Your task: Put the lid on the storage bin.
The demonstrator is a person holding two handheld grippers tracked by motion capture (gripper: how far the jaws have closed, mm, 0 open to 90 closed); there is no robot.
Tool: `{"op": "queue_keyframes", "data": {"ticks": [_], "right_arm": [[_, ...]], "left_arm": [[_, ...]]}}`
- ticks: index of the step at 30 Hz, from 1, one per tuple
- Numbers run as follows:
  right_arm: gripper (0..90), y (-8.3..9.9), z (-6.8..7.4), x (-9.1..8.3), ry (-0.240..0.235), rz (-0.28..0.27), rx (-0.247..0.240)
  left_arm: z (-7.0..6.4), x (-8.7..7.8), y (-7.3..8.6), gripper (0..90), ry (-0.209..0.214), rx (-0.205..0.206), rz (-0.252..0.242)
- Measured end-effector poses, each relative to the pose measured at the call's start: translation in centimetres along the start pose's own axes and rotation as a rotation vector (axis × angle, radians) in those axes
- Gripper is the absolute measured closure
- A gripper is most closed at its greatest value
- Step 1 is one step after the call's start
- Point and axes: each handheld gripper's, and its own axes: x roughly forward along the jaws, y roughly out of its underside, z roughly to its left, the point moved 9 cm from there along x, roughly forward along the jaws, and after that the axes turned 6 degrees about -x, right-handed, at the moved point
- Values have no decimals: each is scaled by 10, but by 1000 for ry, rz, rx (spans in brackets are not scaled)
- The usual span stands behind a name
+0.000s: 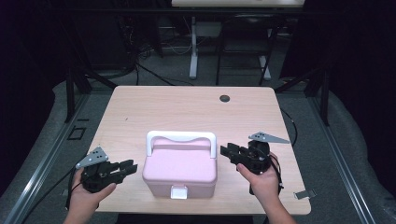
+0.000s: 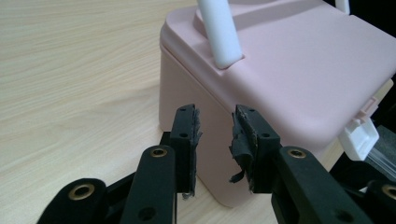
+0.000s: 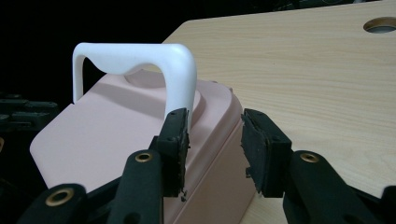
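Observation:
A pink lidded box (image 1: 180, 169) with an upright white handle (image 1: 181, 136) and a white front latch (image 1: 179, 192) sits near the front edge of the wooden table (image 1: 187, 107). My left gripper (image 1: 130, 166) is open just left of the box, jaws pointing at its left wall (image 2: 196, 98); nothing lies between them. My right gripper (image 1: 226, 151) is open just right of the box, level with the lid's right rim (image 3: 224, 112) below the handle's right post (image 3: 180, 79). In the left gripper view the latch (image 2: 358, 136) hangs at the box's right.
A round cable hole (image 1: 225, 98) lies at the table's far right. A small metal clip (image 1: 304, 194) rests at the front right corner. White desk legs (image 1: 193, 46) and dark stands rise from the floor beyond the table. Bare tabletop stretches behind the box.

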Motion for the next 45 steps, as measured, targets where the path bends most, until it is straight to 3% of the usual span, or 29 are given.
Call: {"op": "queue_keyframes", "data": {"ticks": [31,45], "right_arm": [[599,15,-33,3,72,-9,57],[600,27,-52,5,123,8,70]], "left_arm": [[42,25,-18,669,-65,-77,-16],[66,40,-16,668,-96,-123,-2]]}}
